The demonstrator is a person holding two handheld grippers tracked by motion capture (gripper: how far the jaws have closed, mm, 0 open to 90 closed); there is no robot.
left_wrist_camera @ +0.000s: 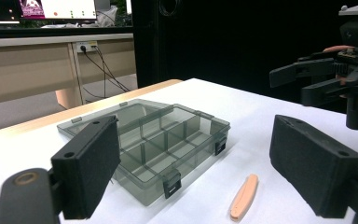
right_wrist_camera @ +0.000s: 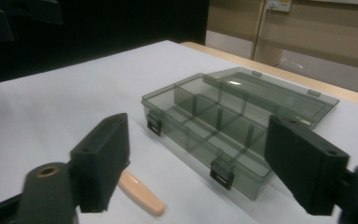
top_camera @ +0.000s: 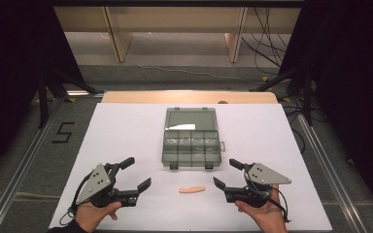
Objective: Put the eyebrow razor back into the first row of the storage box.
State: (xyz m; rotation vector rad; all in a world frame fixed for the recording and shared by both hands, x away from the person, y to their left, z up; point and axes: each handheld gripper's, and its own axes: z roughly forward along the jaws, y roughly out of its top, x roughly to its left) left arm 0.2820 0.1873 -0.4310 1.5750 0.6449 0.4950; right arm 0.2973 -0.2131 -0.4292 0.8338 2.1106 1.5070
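Both claws are hanging open above the white-covered bench (top_camera: 126, 131), and we are seeing nothing between the jaws of either one. Our left claw (top_camera: 137, 174) is sitting at about 8 o'clock on the bench, held in the left hand (top_camera: 94, 213), its jaws spread wide and pointing toward 2 o'clock. Our right claw (top_camera: 227, 174) is sitting at about 4 o'clock, held in the right hand (top_camera: 264, 213), its jaws also spread and pointing toward 10 o'clock. Between the two claws, touching neither, a small flat peach-coloured oblong piece (top_camera: 192, 189) is lying on the bench at 6 o'clock. Just beyond it, toward 12 o'clock, a smoky grey translucent plastic compartment box (top_camera: 192, 148) is resting near the bench centre with its hinged lid (top_camera: 190, 119) lying open and flat on the far side. We are seeing its black latches (left_wrist_camera: 172, 183) facing us in the left gripper view, and its divided compartments look empty.
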